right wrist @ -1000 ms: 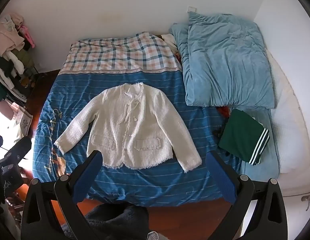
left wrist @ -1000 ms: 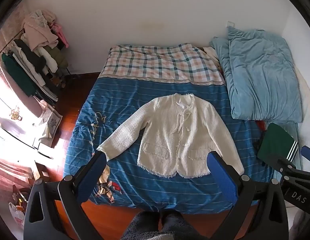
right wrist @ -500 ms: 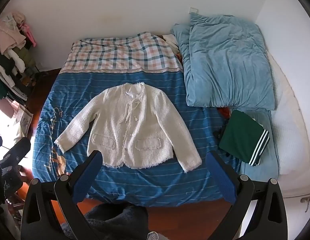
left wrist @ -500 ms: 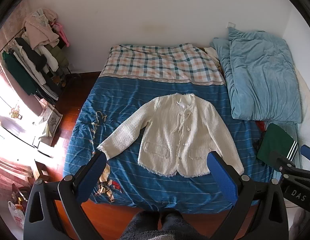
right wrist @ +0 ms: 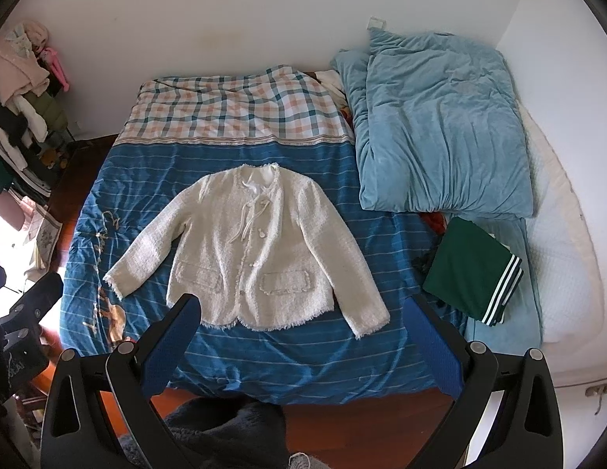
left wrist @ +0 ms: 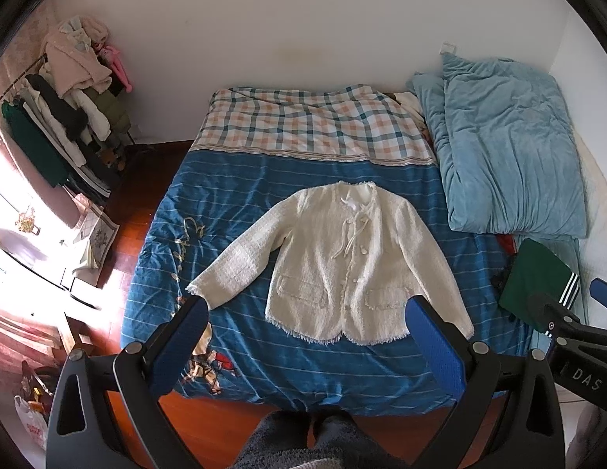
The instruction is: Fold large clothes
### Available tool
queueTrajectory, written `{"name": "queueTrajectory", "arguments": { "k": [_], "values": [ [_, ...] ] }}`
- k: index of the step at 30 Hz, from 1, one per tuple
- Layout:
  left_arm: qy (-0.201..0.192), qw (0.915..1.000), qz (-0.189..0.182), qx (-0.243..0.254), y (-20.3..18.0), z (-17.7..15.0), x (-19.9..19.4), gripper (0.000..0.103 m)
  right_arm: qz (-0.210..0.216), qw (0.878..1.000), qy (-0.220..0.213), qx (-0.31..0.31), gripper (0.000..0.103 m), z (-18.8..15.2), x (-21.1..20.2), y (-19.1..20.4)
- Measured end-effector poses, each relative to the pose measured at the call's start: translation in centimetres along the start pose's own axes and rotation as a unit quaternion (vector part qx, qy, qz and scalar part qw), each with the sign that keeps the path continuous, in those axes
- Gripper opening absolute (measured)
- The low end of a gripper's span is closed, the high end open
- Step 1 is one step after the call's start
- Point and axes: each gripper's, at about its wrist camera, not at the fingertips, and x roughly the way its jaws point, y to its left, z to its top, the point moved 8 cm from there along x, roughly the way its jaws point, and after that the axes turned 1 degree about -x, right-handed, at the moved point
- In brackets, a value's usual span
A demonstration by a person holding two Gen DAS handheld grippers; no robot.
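your left gripper [left wrist: 307,314] hangs above the near edge of the bed [left wrist: 241,203] with its blue-padded jaws spread wide and nothing between them. your right gripper [right wrist: 301,314] is the same: jaws fully apart, empty, clear of the fabric.

the cream jacket [left wrist: 350,262] lies flat and face up in the middle of the blue striped bedspread [right wrist: 342,336], collar toward twelve o'clock, fringed hem toward six. in the left wrist view one sleeve reaches out to about eight o'clock, its cuff just above your left-side finger pad [left wrist: 182,346]; the other sleeve runs down to about four o'clock, its cuff close to the right-side pad. the front is buttoned, with a ribbon tie trailing down from the neckline and two flap pockets near the hem.

at twelve o'clock from the jacket, a checked blanket [right wrist: 241,105] covers the head of the bed. a light blue duvet [right wrist: 440,129] is heaped at about two o'clock, and a folded green garment [right wrist: 467,269] with white stripes sits at three o'clock, well apart from the jacket. a loaded clothes rack [left wrist: 65,125] stands at ten o'clock on the wooden floor.
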Motion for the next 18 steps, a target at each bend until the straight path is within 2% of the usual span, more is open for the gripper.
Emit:
{"name": "queueTrajectory", "arguments": {
  "k": [18],
  "values": [
    [-0.003, 1.0000, 0.000, 0.001, -0.6, 1.1, -0.4, 0.103, -0.002, 1.000, -0.001, 0.000, 0.103, 0.2, -0.1, -0.2]
  ]
}}
